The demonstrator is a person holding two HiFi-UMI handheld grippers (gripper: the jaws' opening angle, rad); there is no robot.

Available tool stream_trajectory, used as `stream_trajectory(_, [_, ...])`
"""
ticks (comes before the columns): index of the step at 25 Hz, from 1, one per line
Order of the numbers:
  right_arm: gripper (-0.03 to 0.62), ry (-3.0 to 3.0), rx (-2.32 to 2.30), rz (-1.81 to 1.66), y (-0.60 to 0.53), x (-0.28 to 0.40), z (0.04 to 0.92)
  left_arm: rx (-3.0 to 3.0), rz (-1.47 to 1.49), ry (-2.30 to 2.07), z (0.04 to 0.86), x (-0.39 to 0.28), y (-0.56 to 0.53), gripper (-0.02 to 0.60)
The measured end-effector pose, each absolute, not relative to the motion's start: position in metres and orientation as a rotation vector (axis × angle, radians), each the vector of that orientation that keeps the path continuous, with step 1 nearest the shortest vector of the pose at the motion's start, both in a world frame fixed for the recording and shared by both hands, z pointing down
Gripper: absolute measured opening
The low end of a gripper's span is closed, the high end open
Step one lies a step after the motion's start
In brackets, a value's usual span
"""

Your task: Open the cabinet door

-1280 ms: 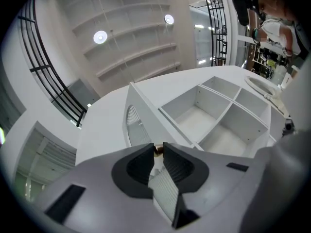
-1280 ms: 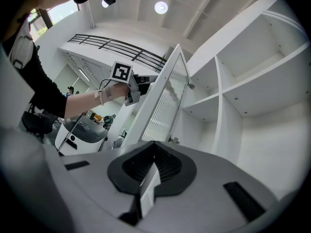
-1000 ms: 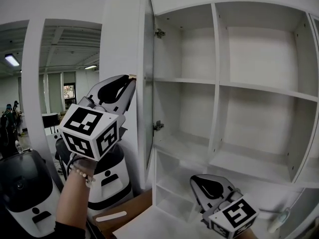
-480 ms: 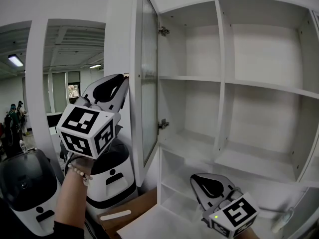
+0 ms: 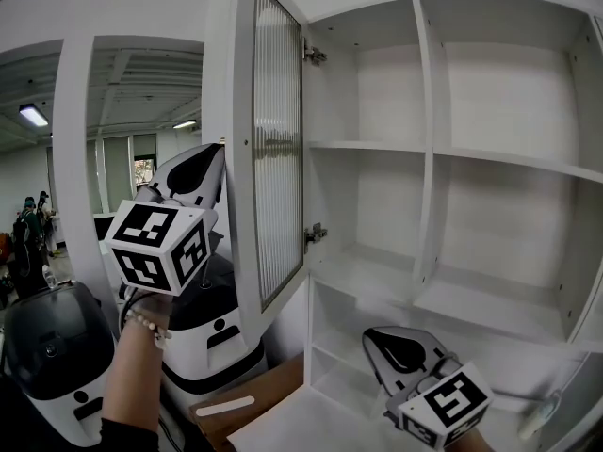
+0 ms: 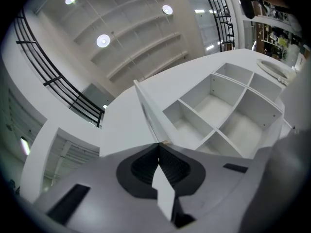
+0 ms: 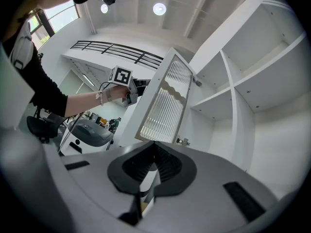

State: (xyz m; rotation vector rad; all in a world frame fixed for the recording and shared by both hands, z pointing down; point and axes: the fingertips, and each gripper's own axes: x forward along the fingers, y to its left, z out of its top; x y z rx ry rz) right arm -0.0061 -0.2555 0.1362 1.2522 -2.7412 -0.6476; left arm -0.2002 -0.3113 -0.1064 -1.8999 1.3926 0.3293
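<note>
The white cabinet (image 5: pixel 429 149) has empty shelves, and its ribbed-glass door (image 5: pixel 278 149) stands swung out to the left on two hinges (image 5: pixel 316 234). My left gripper (image 5: pixel 219 151) is raised just behind the door's free outer edge. Its jaws are shut, with nothing seen between them. In the left gripper view the shut tips (image 6: pixel 159 144) meet right at the door's edge (image 6: pixel 146 108). My right gripper (image 5: pixel 373 337) hangs low in front of the lower shelves, shut and empty. The right gripper view shows its closed jaws (image 7: pixel 154 143), the door (image 7: pixel 167 103) and the left gripper (image 7: pixel 132 97) beside it.
Two white machines with black tops (image 5: pixel 47 347) (image 5: pixel 203 318) stand at lower left below the door. A brown board (image 5: pixel 250 398) with a white strip lies beside them. A white pillar (image 5: pixel 75 158) rises at left. A small white object (image 5: pixel 537 422) lies at lower right.
The door has swung farther out to the left. My left gripper moved left with it and its jaws went from apart to shut. The right gripper has stayed put.
</note>
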Motion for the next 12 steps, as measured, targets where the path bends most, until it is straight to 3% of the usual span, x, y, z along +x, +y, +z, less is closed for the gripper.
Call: stream_trajectory(12, [0.000, -2.747, 1.263, -0.623, -0.259, -0.008, 0.139, -1.869, 0.334, 1.464, -0.104, -0.223, -0.320, 0.000])
